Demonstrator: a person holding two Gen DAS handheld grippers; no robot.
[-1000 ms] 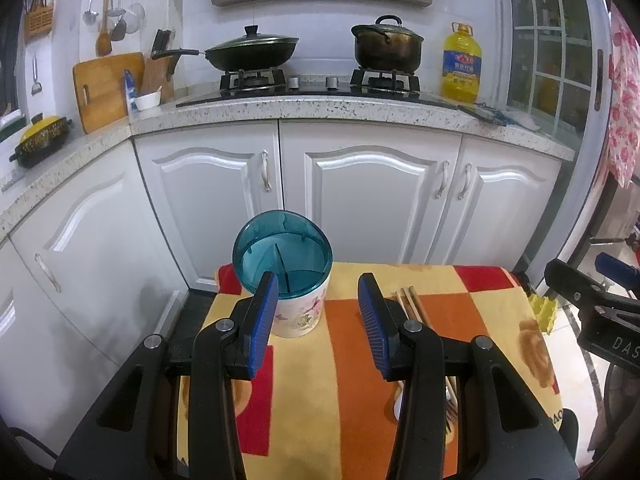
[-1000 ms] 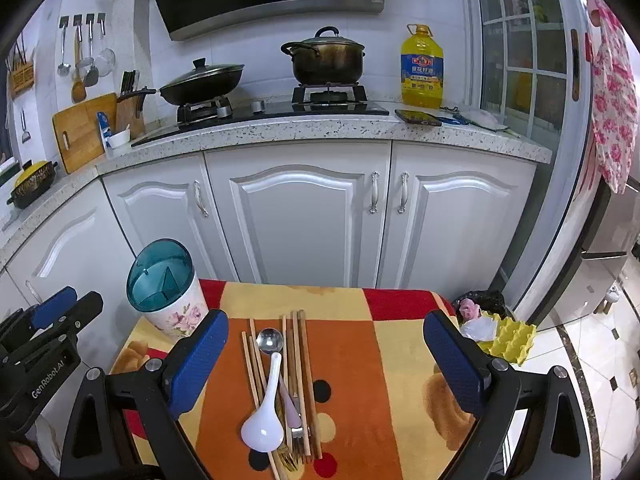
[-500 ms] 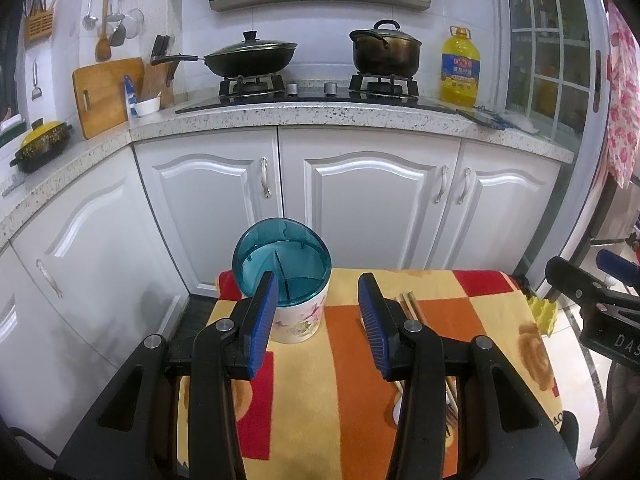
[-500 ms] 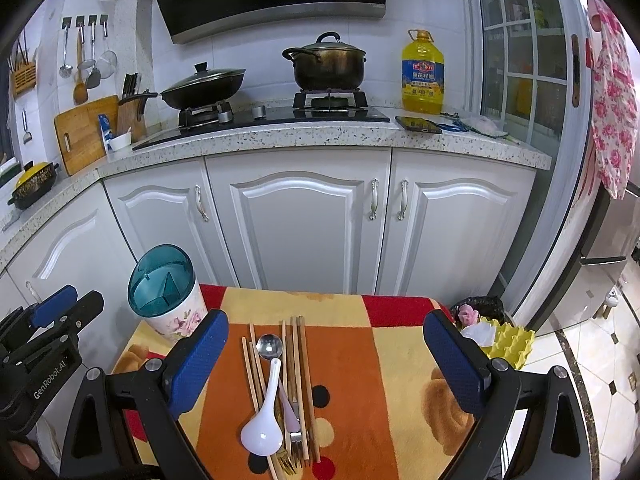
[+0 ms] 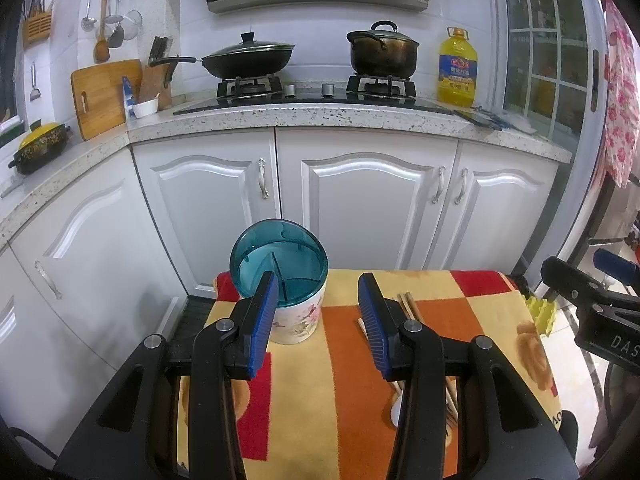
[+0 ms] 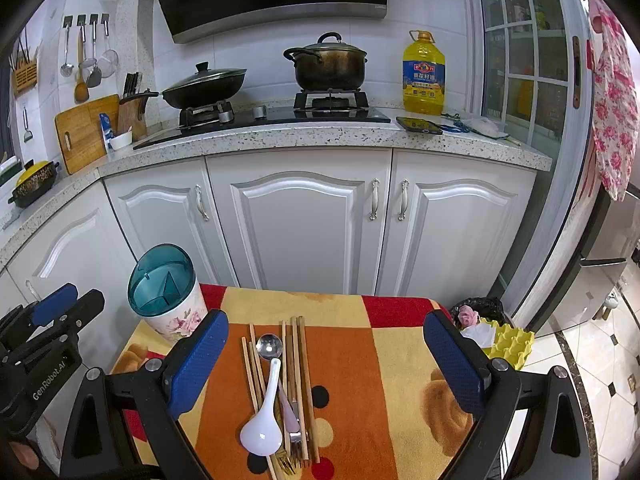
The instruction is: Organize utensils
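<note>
A utensil holder [image 5: 294, 320], white with flowers and a divided teal top, stands at the far left of the cloth-covered table [image 5: 348, 380]. My left gripper [image 5: 318, 292] hovers just in front of it, open and empty, its left finger overlapping the holder's rim. In the right wrist view the holder [image 6: 166, 288] is at the left. A white soup spoon [image 6: 262, 428], a metal spoon [image 6: 269, 346], several wooden chopsticks [image 6: 299, 360] and a fork [image 6: 296, 442] lie together on the orange stripe. My right gripper [image 6: 326, 332] is wide open above them, touching none.
White cabinets [image 6: 296, 232] and a stone counter with a stove rise right behind the table. A yellow egg carton [image 6: 510, 342] and a black bin [image 6: 478, 308] sit off the table's right edge. Each gripper shows at the side of the other's view.
</note>
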